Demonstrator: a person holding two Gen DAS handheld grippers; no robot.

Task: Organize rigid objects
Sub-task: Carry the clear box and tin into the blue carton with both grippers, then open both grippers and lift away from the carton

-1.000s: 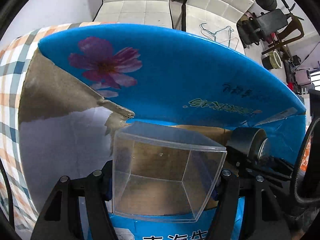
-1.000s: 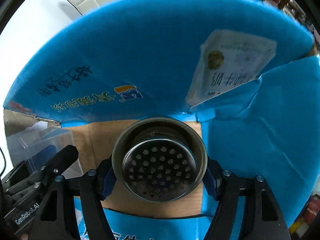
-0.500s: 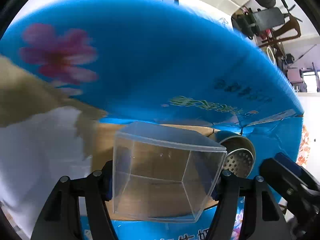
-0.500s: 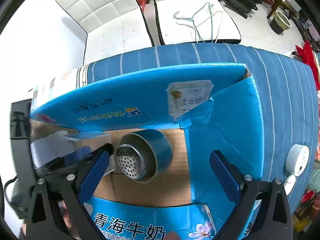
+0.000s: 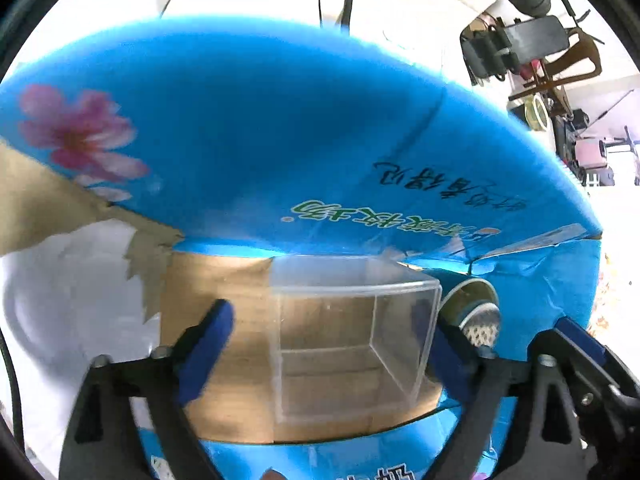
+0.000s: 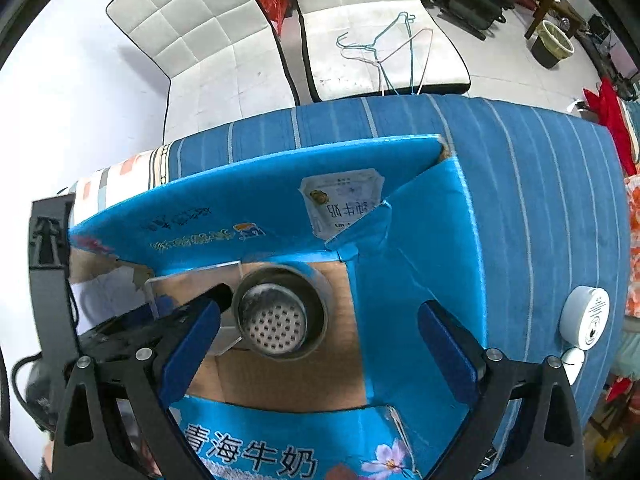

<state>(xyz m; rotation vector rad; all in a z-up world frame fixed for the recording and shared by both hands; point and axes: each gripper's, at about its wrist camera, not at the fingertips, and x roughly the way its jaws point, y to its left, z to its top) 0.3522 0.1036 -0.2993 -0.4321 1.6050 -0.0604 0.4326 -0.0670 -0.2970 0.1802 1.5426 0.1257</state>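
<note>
- The clear, square-sided plastic box (image 5: 352, 344) sits on the brown cardboard floor of the open blue milk carton (image 5: 280, 140), toward the carton's middle, open side facing the left wrist camera.
- Just to its right lies the round steel strainer cup with a perforated bottom (image 6: 278, 314), on its side, its holed base turned to the right wrist camera; from the left view the cup (image 5: 476, 312) appears touching or nearly touching the clear box's right wall.
- The left gripper (image 5: 332, 344) is spread wide: its left pad stands clear of the box with bare cardboard between them, while the right pad is close by the box's right wall. Half a second ago both pads pinched the box; now it rests free.
- The right gripper (image 6: 320, 344) is also spread, above the carton, nothing between its blue pads. It was already off the cup half a second ago, and a second ago was clamped on it.
- Room to move: bare cardboard lies left of the clear box and in front of the cup; the tall blue flap rises behind both, the right wall stands near the cup, and the torn brown flap edge (image 5: 148, 256) borders the left.
- Outside the carton, a blue striped cloth (image 6: 540, 200) covers the table, with a white round container (image 6: 586, 316) near its right edge, well apart from the carton.
</note>
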